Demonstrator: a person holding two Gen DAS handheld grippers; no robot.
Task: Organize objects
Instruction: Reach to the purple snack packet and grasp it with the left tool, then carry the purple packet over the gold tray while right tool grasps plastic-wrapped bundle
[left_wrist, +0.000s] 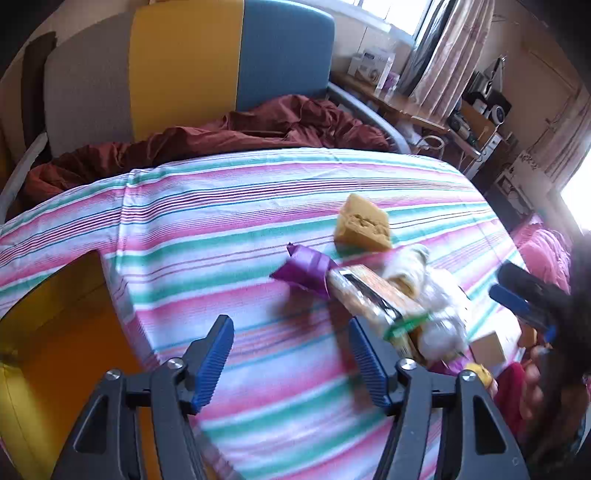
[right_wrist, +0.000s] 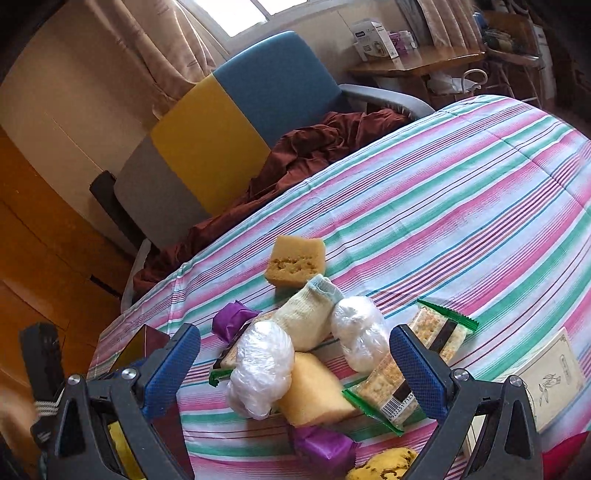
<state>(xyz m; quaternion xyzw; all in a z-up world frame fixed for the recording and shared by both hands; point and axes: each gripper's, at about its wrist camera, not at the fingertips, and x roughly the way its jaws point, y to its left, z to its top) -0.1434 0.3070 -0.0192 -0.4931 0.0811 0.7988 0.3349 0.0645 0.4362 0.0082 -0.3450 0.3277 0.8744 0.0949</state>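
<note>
A pile of small items lies on the striped tablecloth (right_wrist: 461, 206). It holds two plastic-wrapped white balls (right_wrist: 260, 369), a cream sock (right_wrist: 306, 321), cracker packets (right_wrist: 388, 391), purple wrappers (right_wrist: 232, 317) and a yellow foam block (right_wrist: 314, 391). A tan sponge (right_wrist: 295, 262) sits apart behind the pile. My right gripper (right_wrist: 295, 369) is open, its blue pads standing on either side of the pile without pressing anything. My left gripper (left_wrist: 291, 350) is open over bare cloth, left of the purple wrapper (left_wrist: 306, 271) and cracker packet (left_wrist: 373, 295). The sponge (left_wrist: 364, 223) lies beyond them.
A chair (left_wrist: 184, 66) with a grey, yellow and blue back holds a maroon blanket (left_wrist: 258, 129) behind the table. A cream booklet (right_wrist: 550, 376) lies at the right of the pile. A dark red box (right_wrist: 147, 343) sits near the table's left edge. A wooden desk (right_wrist: 413, 62) stands by the window.
</note>
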